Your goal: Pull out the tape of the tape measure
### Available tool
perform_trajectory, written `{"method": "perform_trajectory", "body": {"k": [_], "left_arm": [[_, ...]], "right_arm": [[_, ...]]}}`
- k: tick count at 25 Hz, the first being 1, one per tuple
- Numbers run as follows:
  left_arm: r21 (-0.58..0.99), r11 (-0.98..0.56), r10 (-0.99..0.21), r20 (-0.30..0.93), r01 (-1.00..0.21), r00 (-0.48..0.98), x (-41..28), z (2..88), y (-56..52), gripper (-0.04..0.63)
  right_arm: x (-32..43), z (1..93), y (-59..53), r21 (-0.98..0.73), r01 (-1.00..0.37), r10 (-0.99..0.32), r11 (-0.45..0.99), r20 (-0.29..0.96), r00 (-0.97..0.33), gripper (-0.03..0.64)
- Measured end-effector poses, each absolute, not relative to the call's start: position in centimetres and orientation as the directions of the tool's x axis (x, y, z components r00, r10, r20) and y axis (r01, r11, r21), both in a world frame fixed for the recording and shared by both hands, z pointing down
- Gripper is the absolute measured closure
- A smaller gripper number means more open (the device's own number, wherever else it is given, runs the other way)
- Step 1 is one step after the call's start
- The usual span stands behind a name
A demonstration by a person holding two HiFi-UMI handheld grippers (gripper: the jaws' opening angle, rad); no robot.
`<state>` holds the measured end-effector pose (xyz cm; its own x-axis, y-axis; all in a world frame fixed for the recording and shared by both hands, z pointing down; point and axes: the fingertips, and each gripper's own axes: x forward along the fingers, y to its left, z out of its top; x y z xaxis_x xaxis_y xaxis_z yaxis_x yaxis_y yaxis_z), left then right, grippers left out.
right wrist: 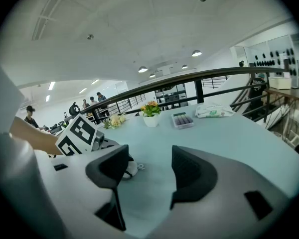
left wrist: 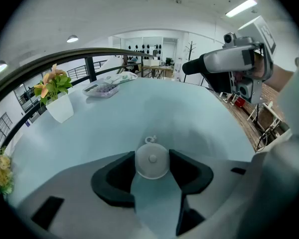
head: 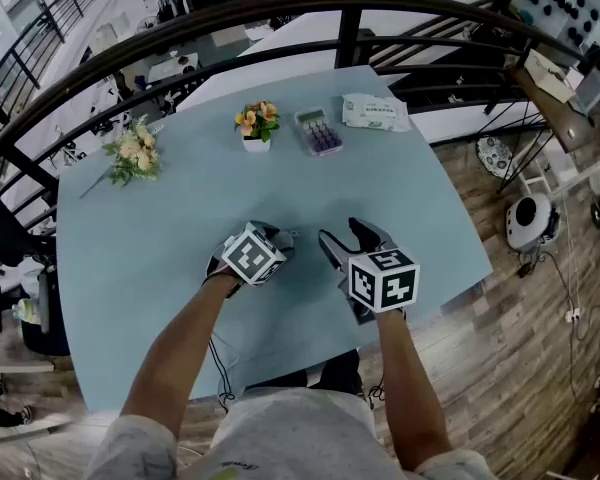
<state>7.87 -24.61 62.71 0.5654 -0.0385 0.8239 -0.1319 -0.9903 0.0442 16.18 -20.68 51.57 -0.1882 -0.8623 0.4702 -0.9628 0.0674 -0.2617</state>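
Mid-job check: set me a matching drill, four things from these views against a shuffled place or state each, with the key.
1 tape measure
2 right gripper
3 flower pot
4 wipes pack

A jaws apart, nothing between
B right of the calculator, head view
C between the left gripper's pads
D left of the calculator, head view

Pairs: 1-C, 2-A, 3-D, 4-B

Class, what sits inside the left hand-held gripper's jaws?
A round white tape measure, gripped at both sides, on the blue table. Its underside and coiled tape are hidden.
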Motion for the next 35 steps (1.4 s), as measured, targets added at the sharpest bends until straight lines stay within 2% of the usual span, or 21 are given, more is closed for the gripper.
{"method": "perform_trajectory", "body": {"k": [16,35], "left_arm": [[0.051,-0.977,-0.082,0.806,-0.207,0.586,7.7,60.5,-25.4,0.383],[-0.008,-0.961,-0.184,0.764,-0.276,0.618,6.1,52.6,-26.5,0.383]], "right_arm": [[17.1,50.5,-21.6,-0.289,-0.951,-0.861,0.112,0.450,-0.238,0.356],[14.6,47.6,-25.3,-0.485,-0.839,-0.839,0.247,0.326,-0.436,0.356]]}}
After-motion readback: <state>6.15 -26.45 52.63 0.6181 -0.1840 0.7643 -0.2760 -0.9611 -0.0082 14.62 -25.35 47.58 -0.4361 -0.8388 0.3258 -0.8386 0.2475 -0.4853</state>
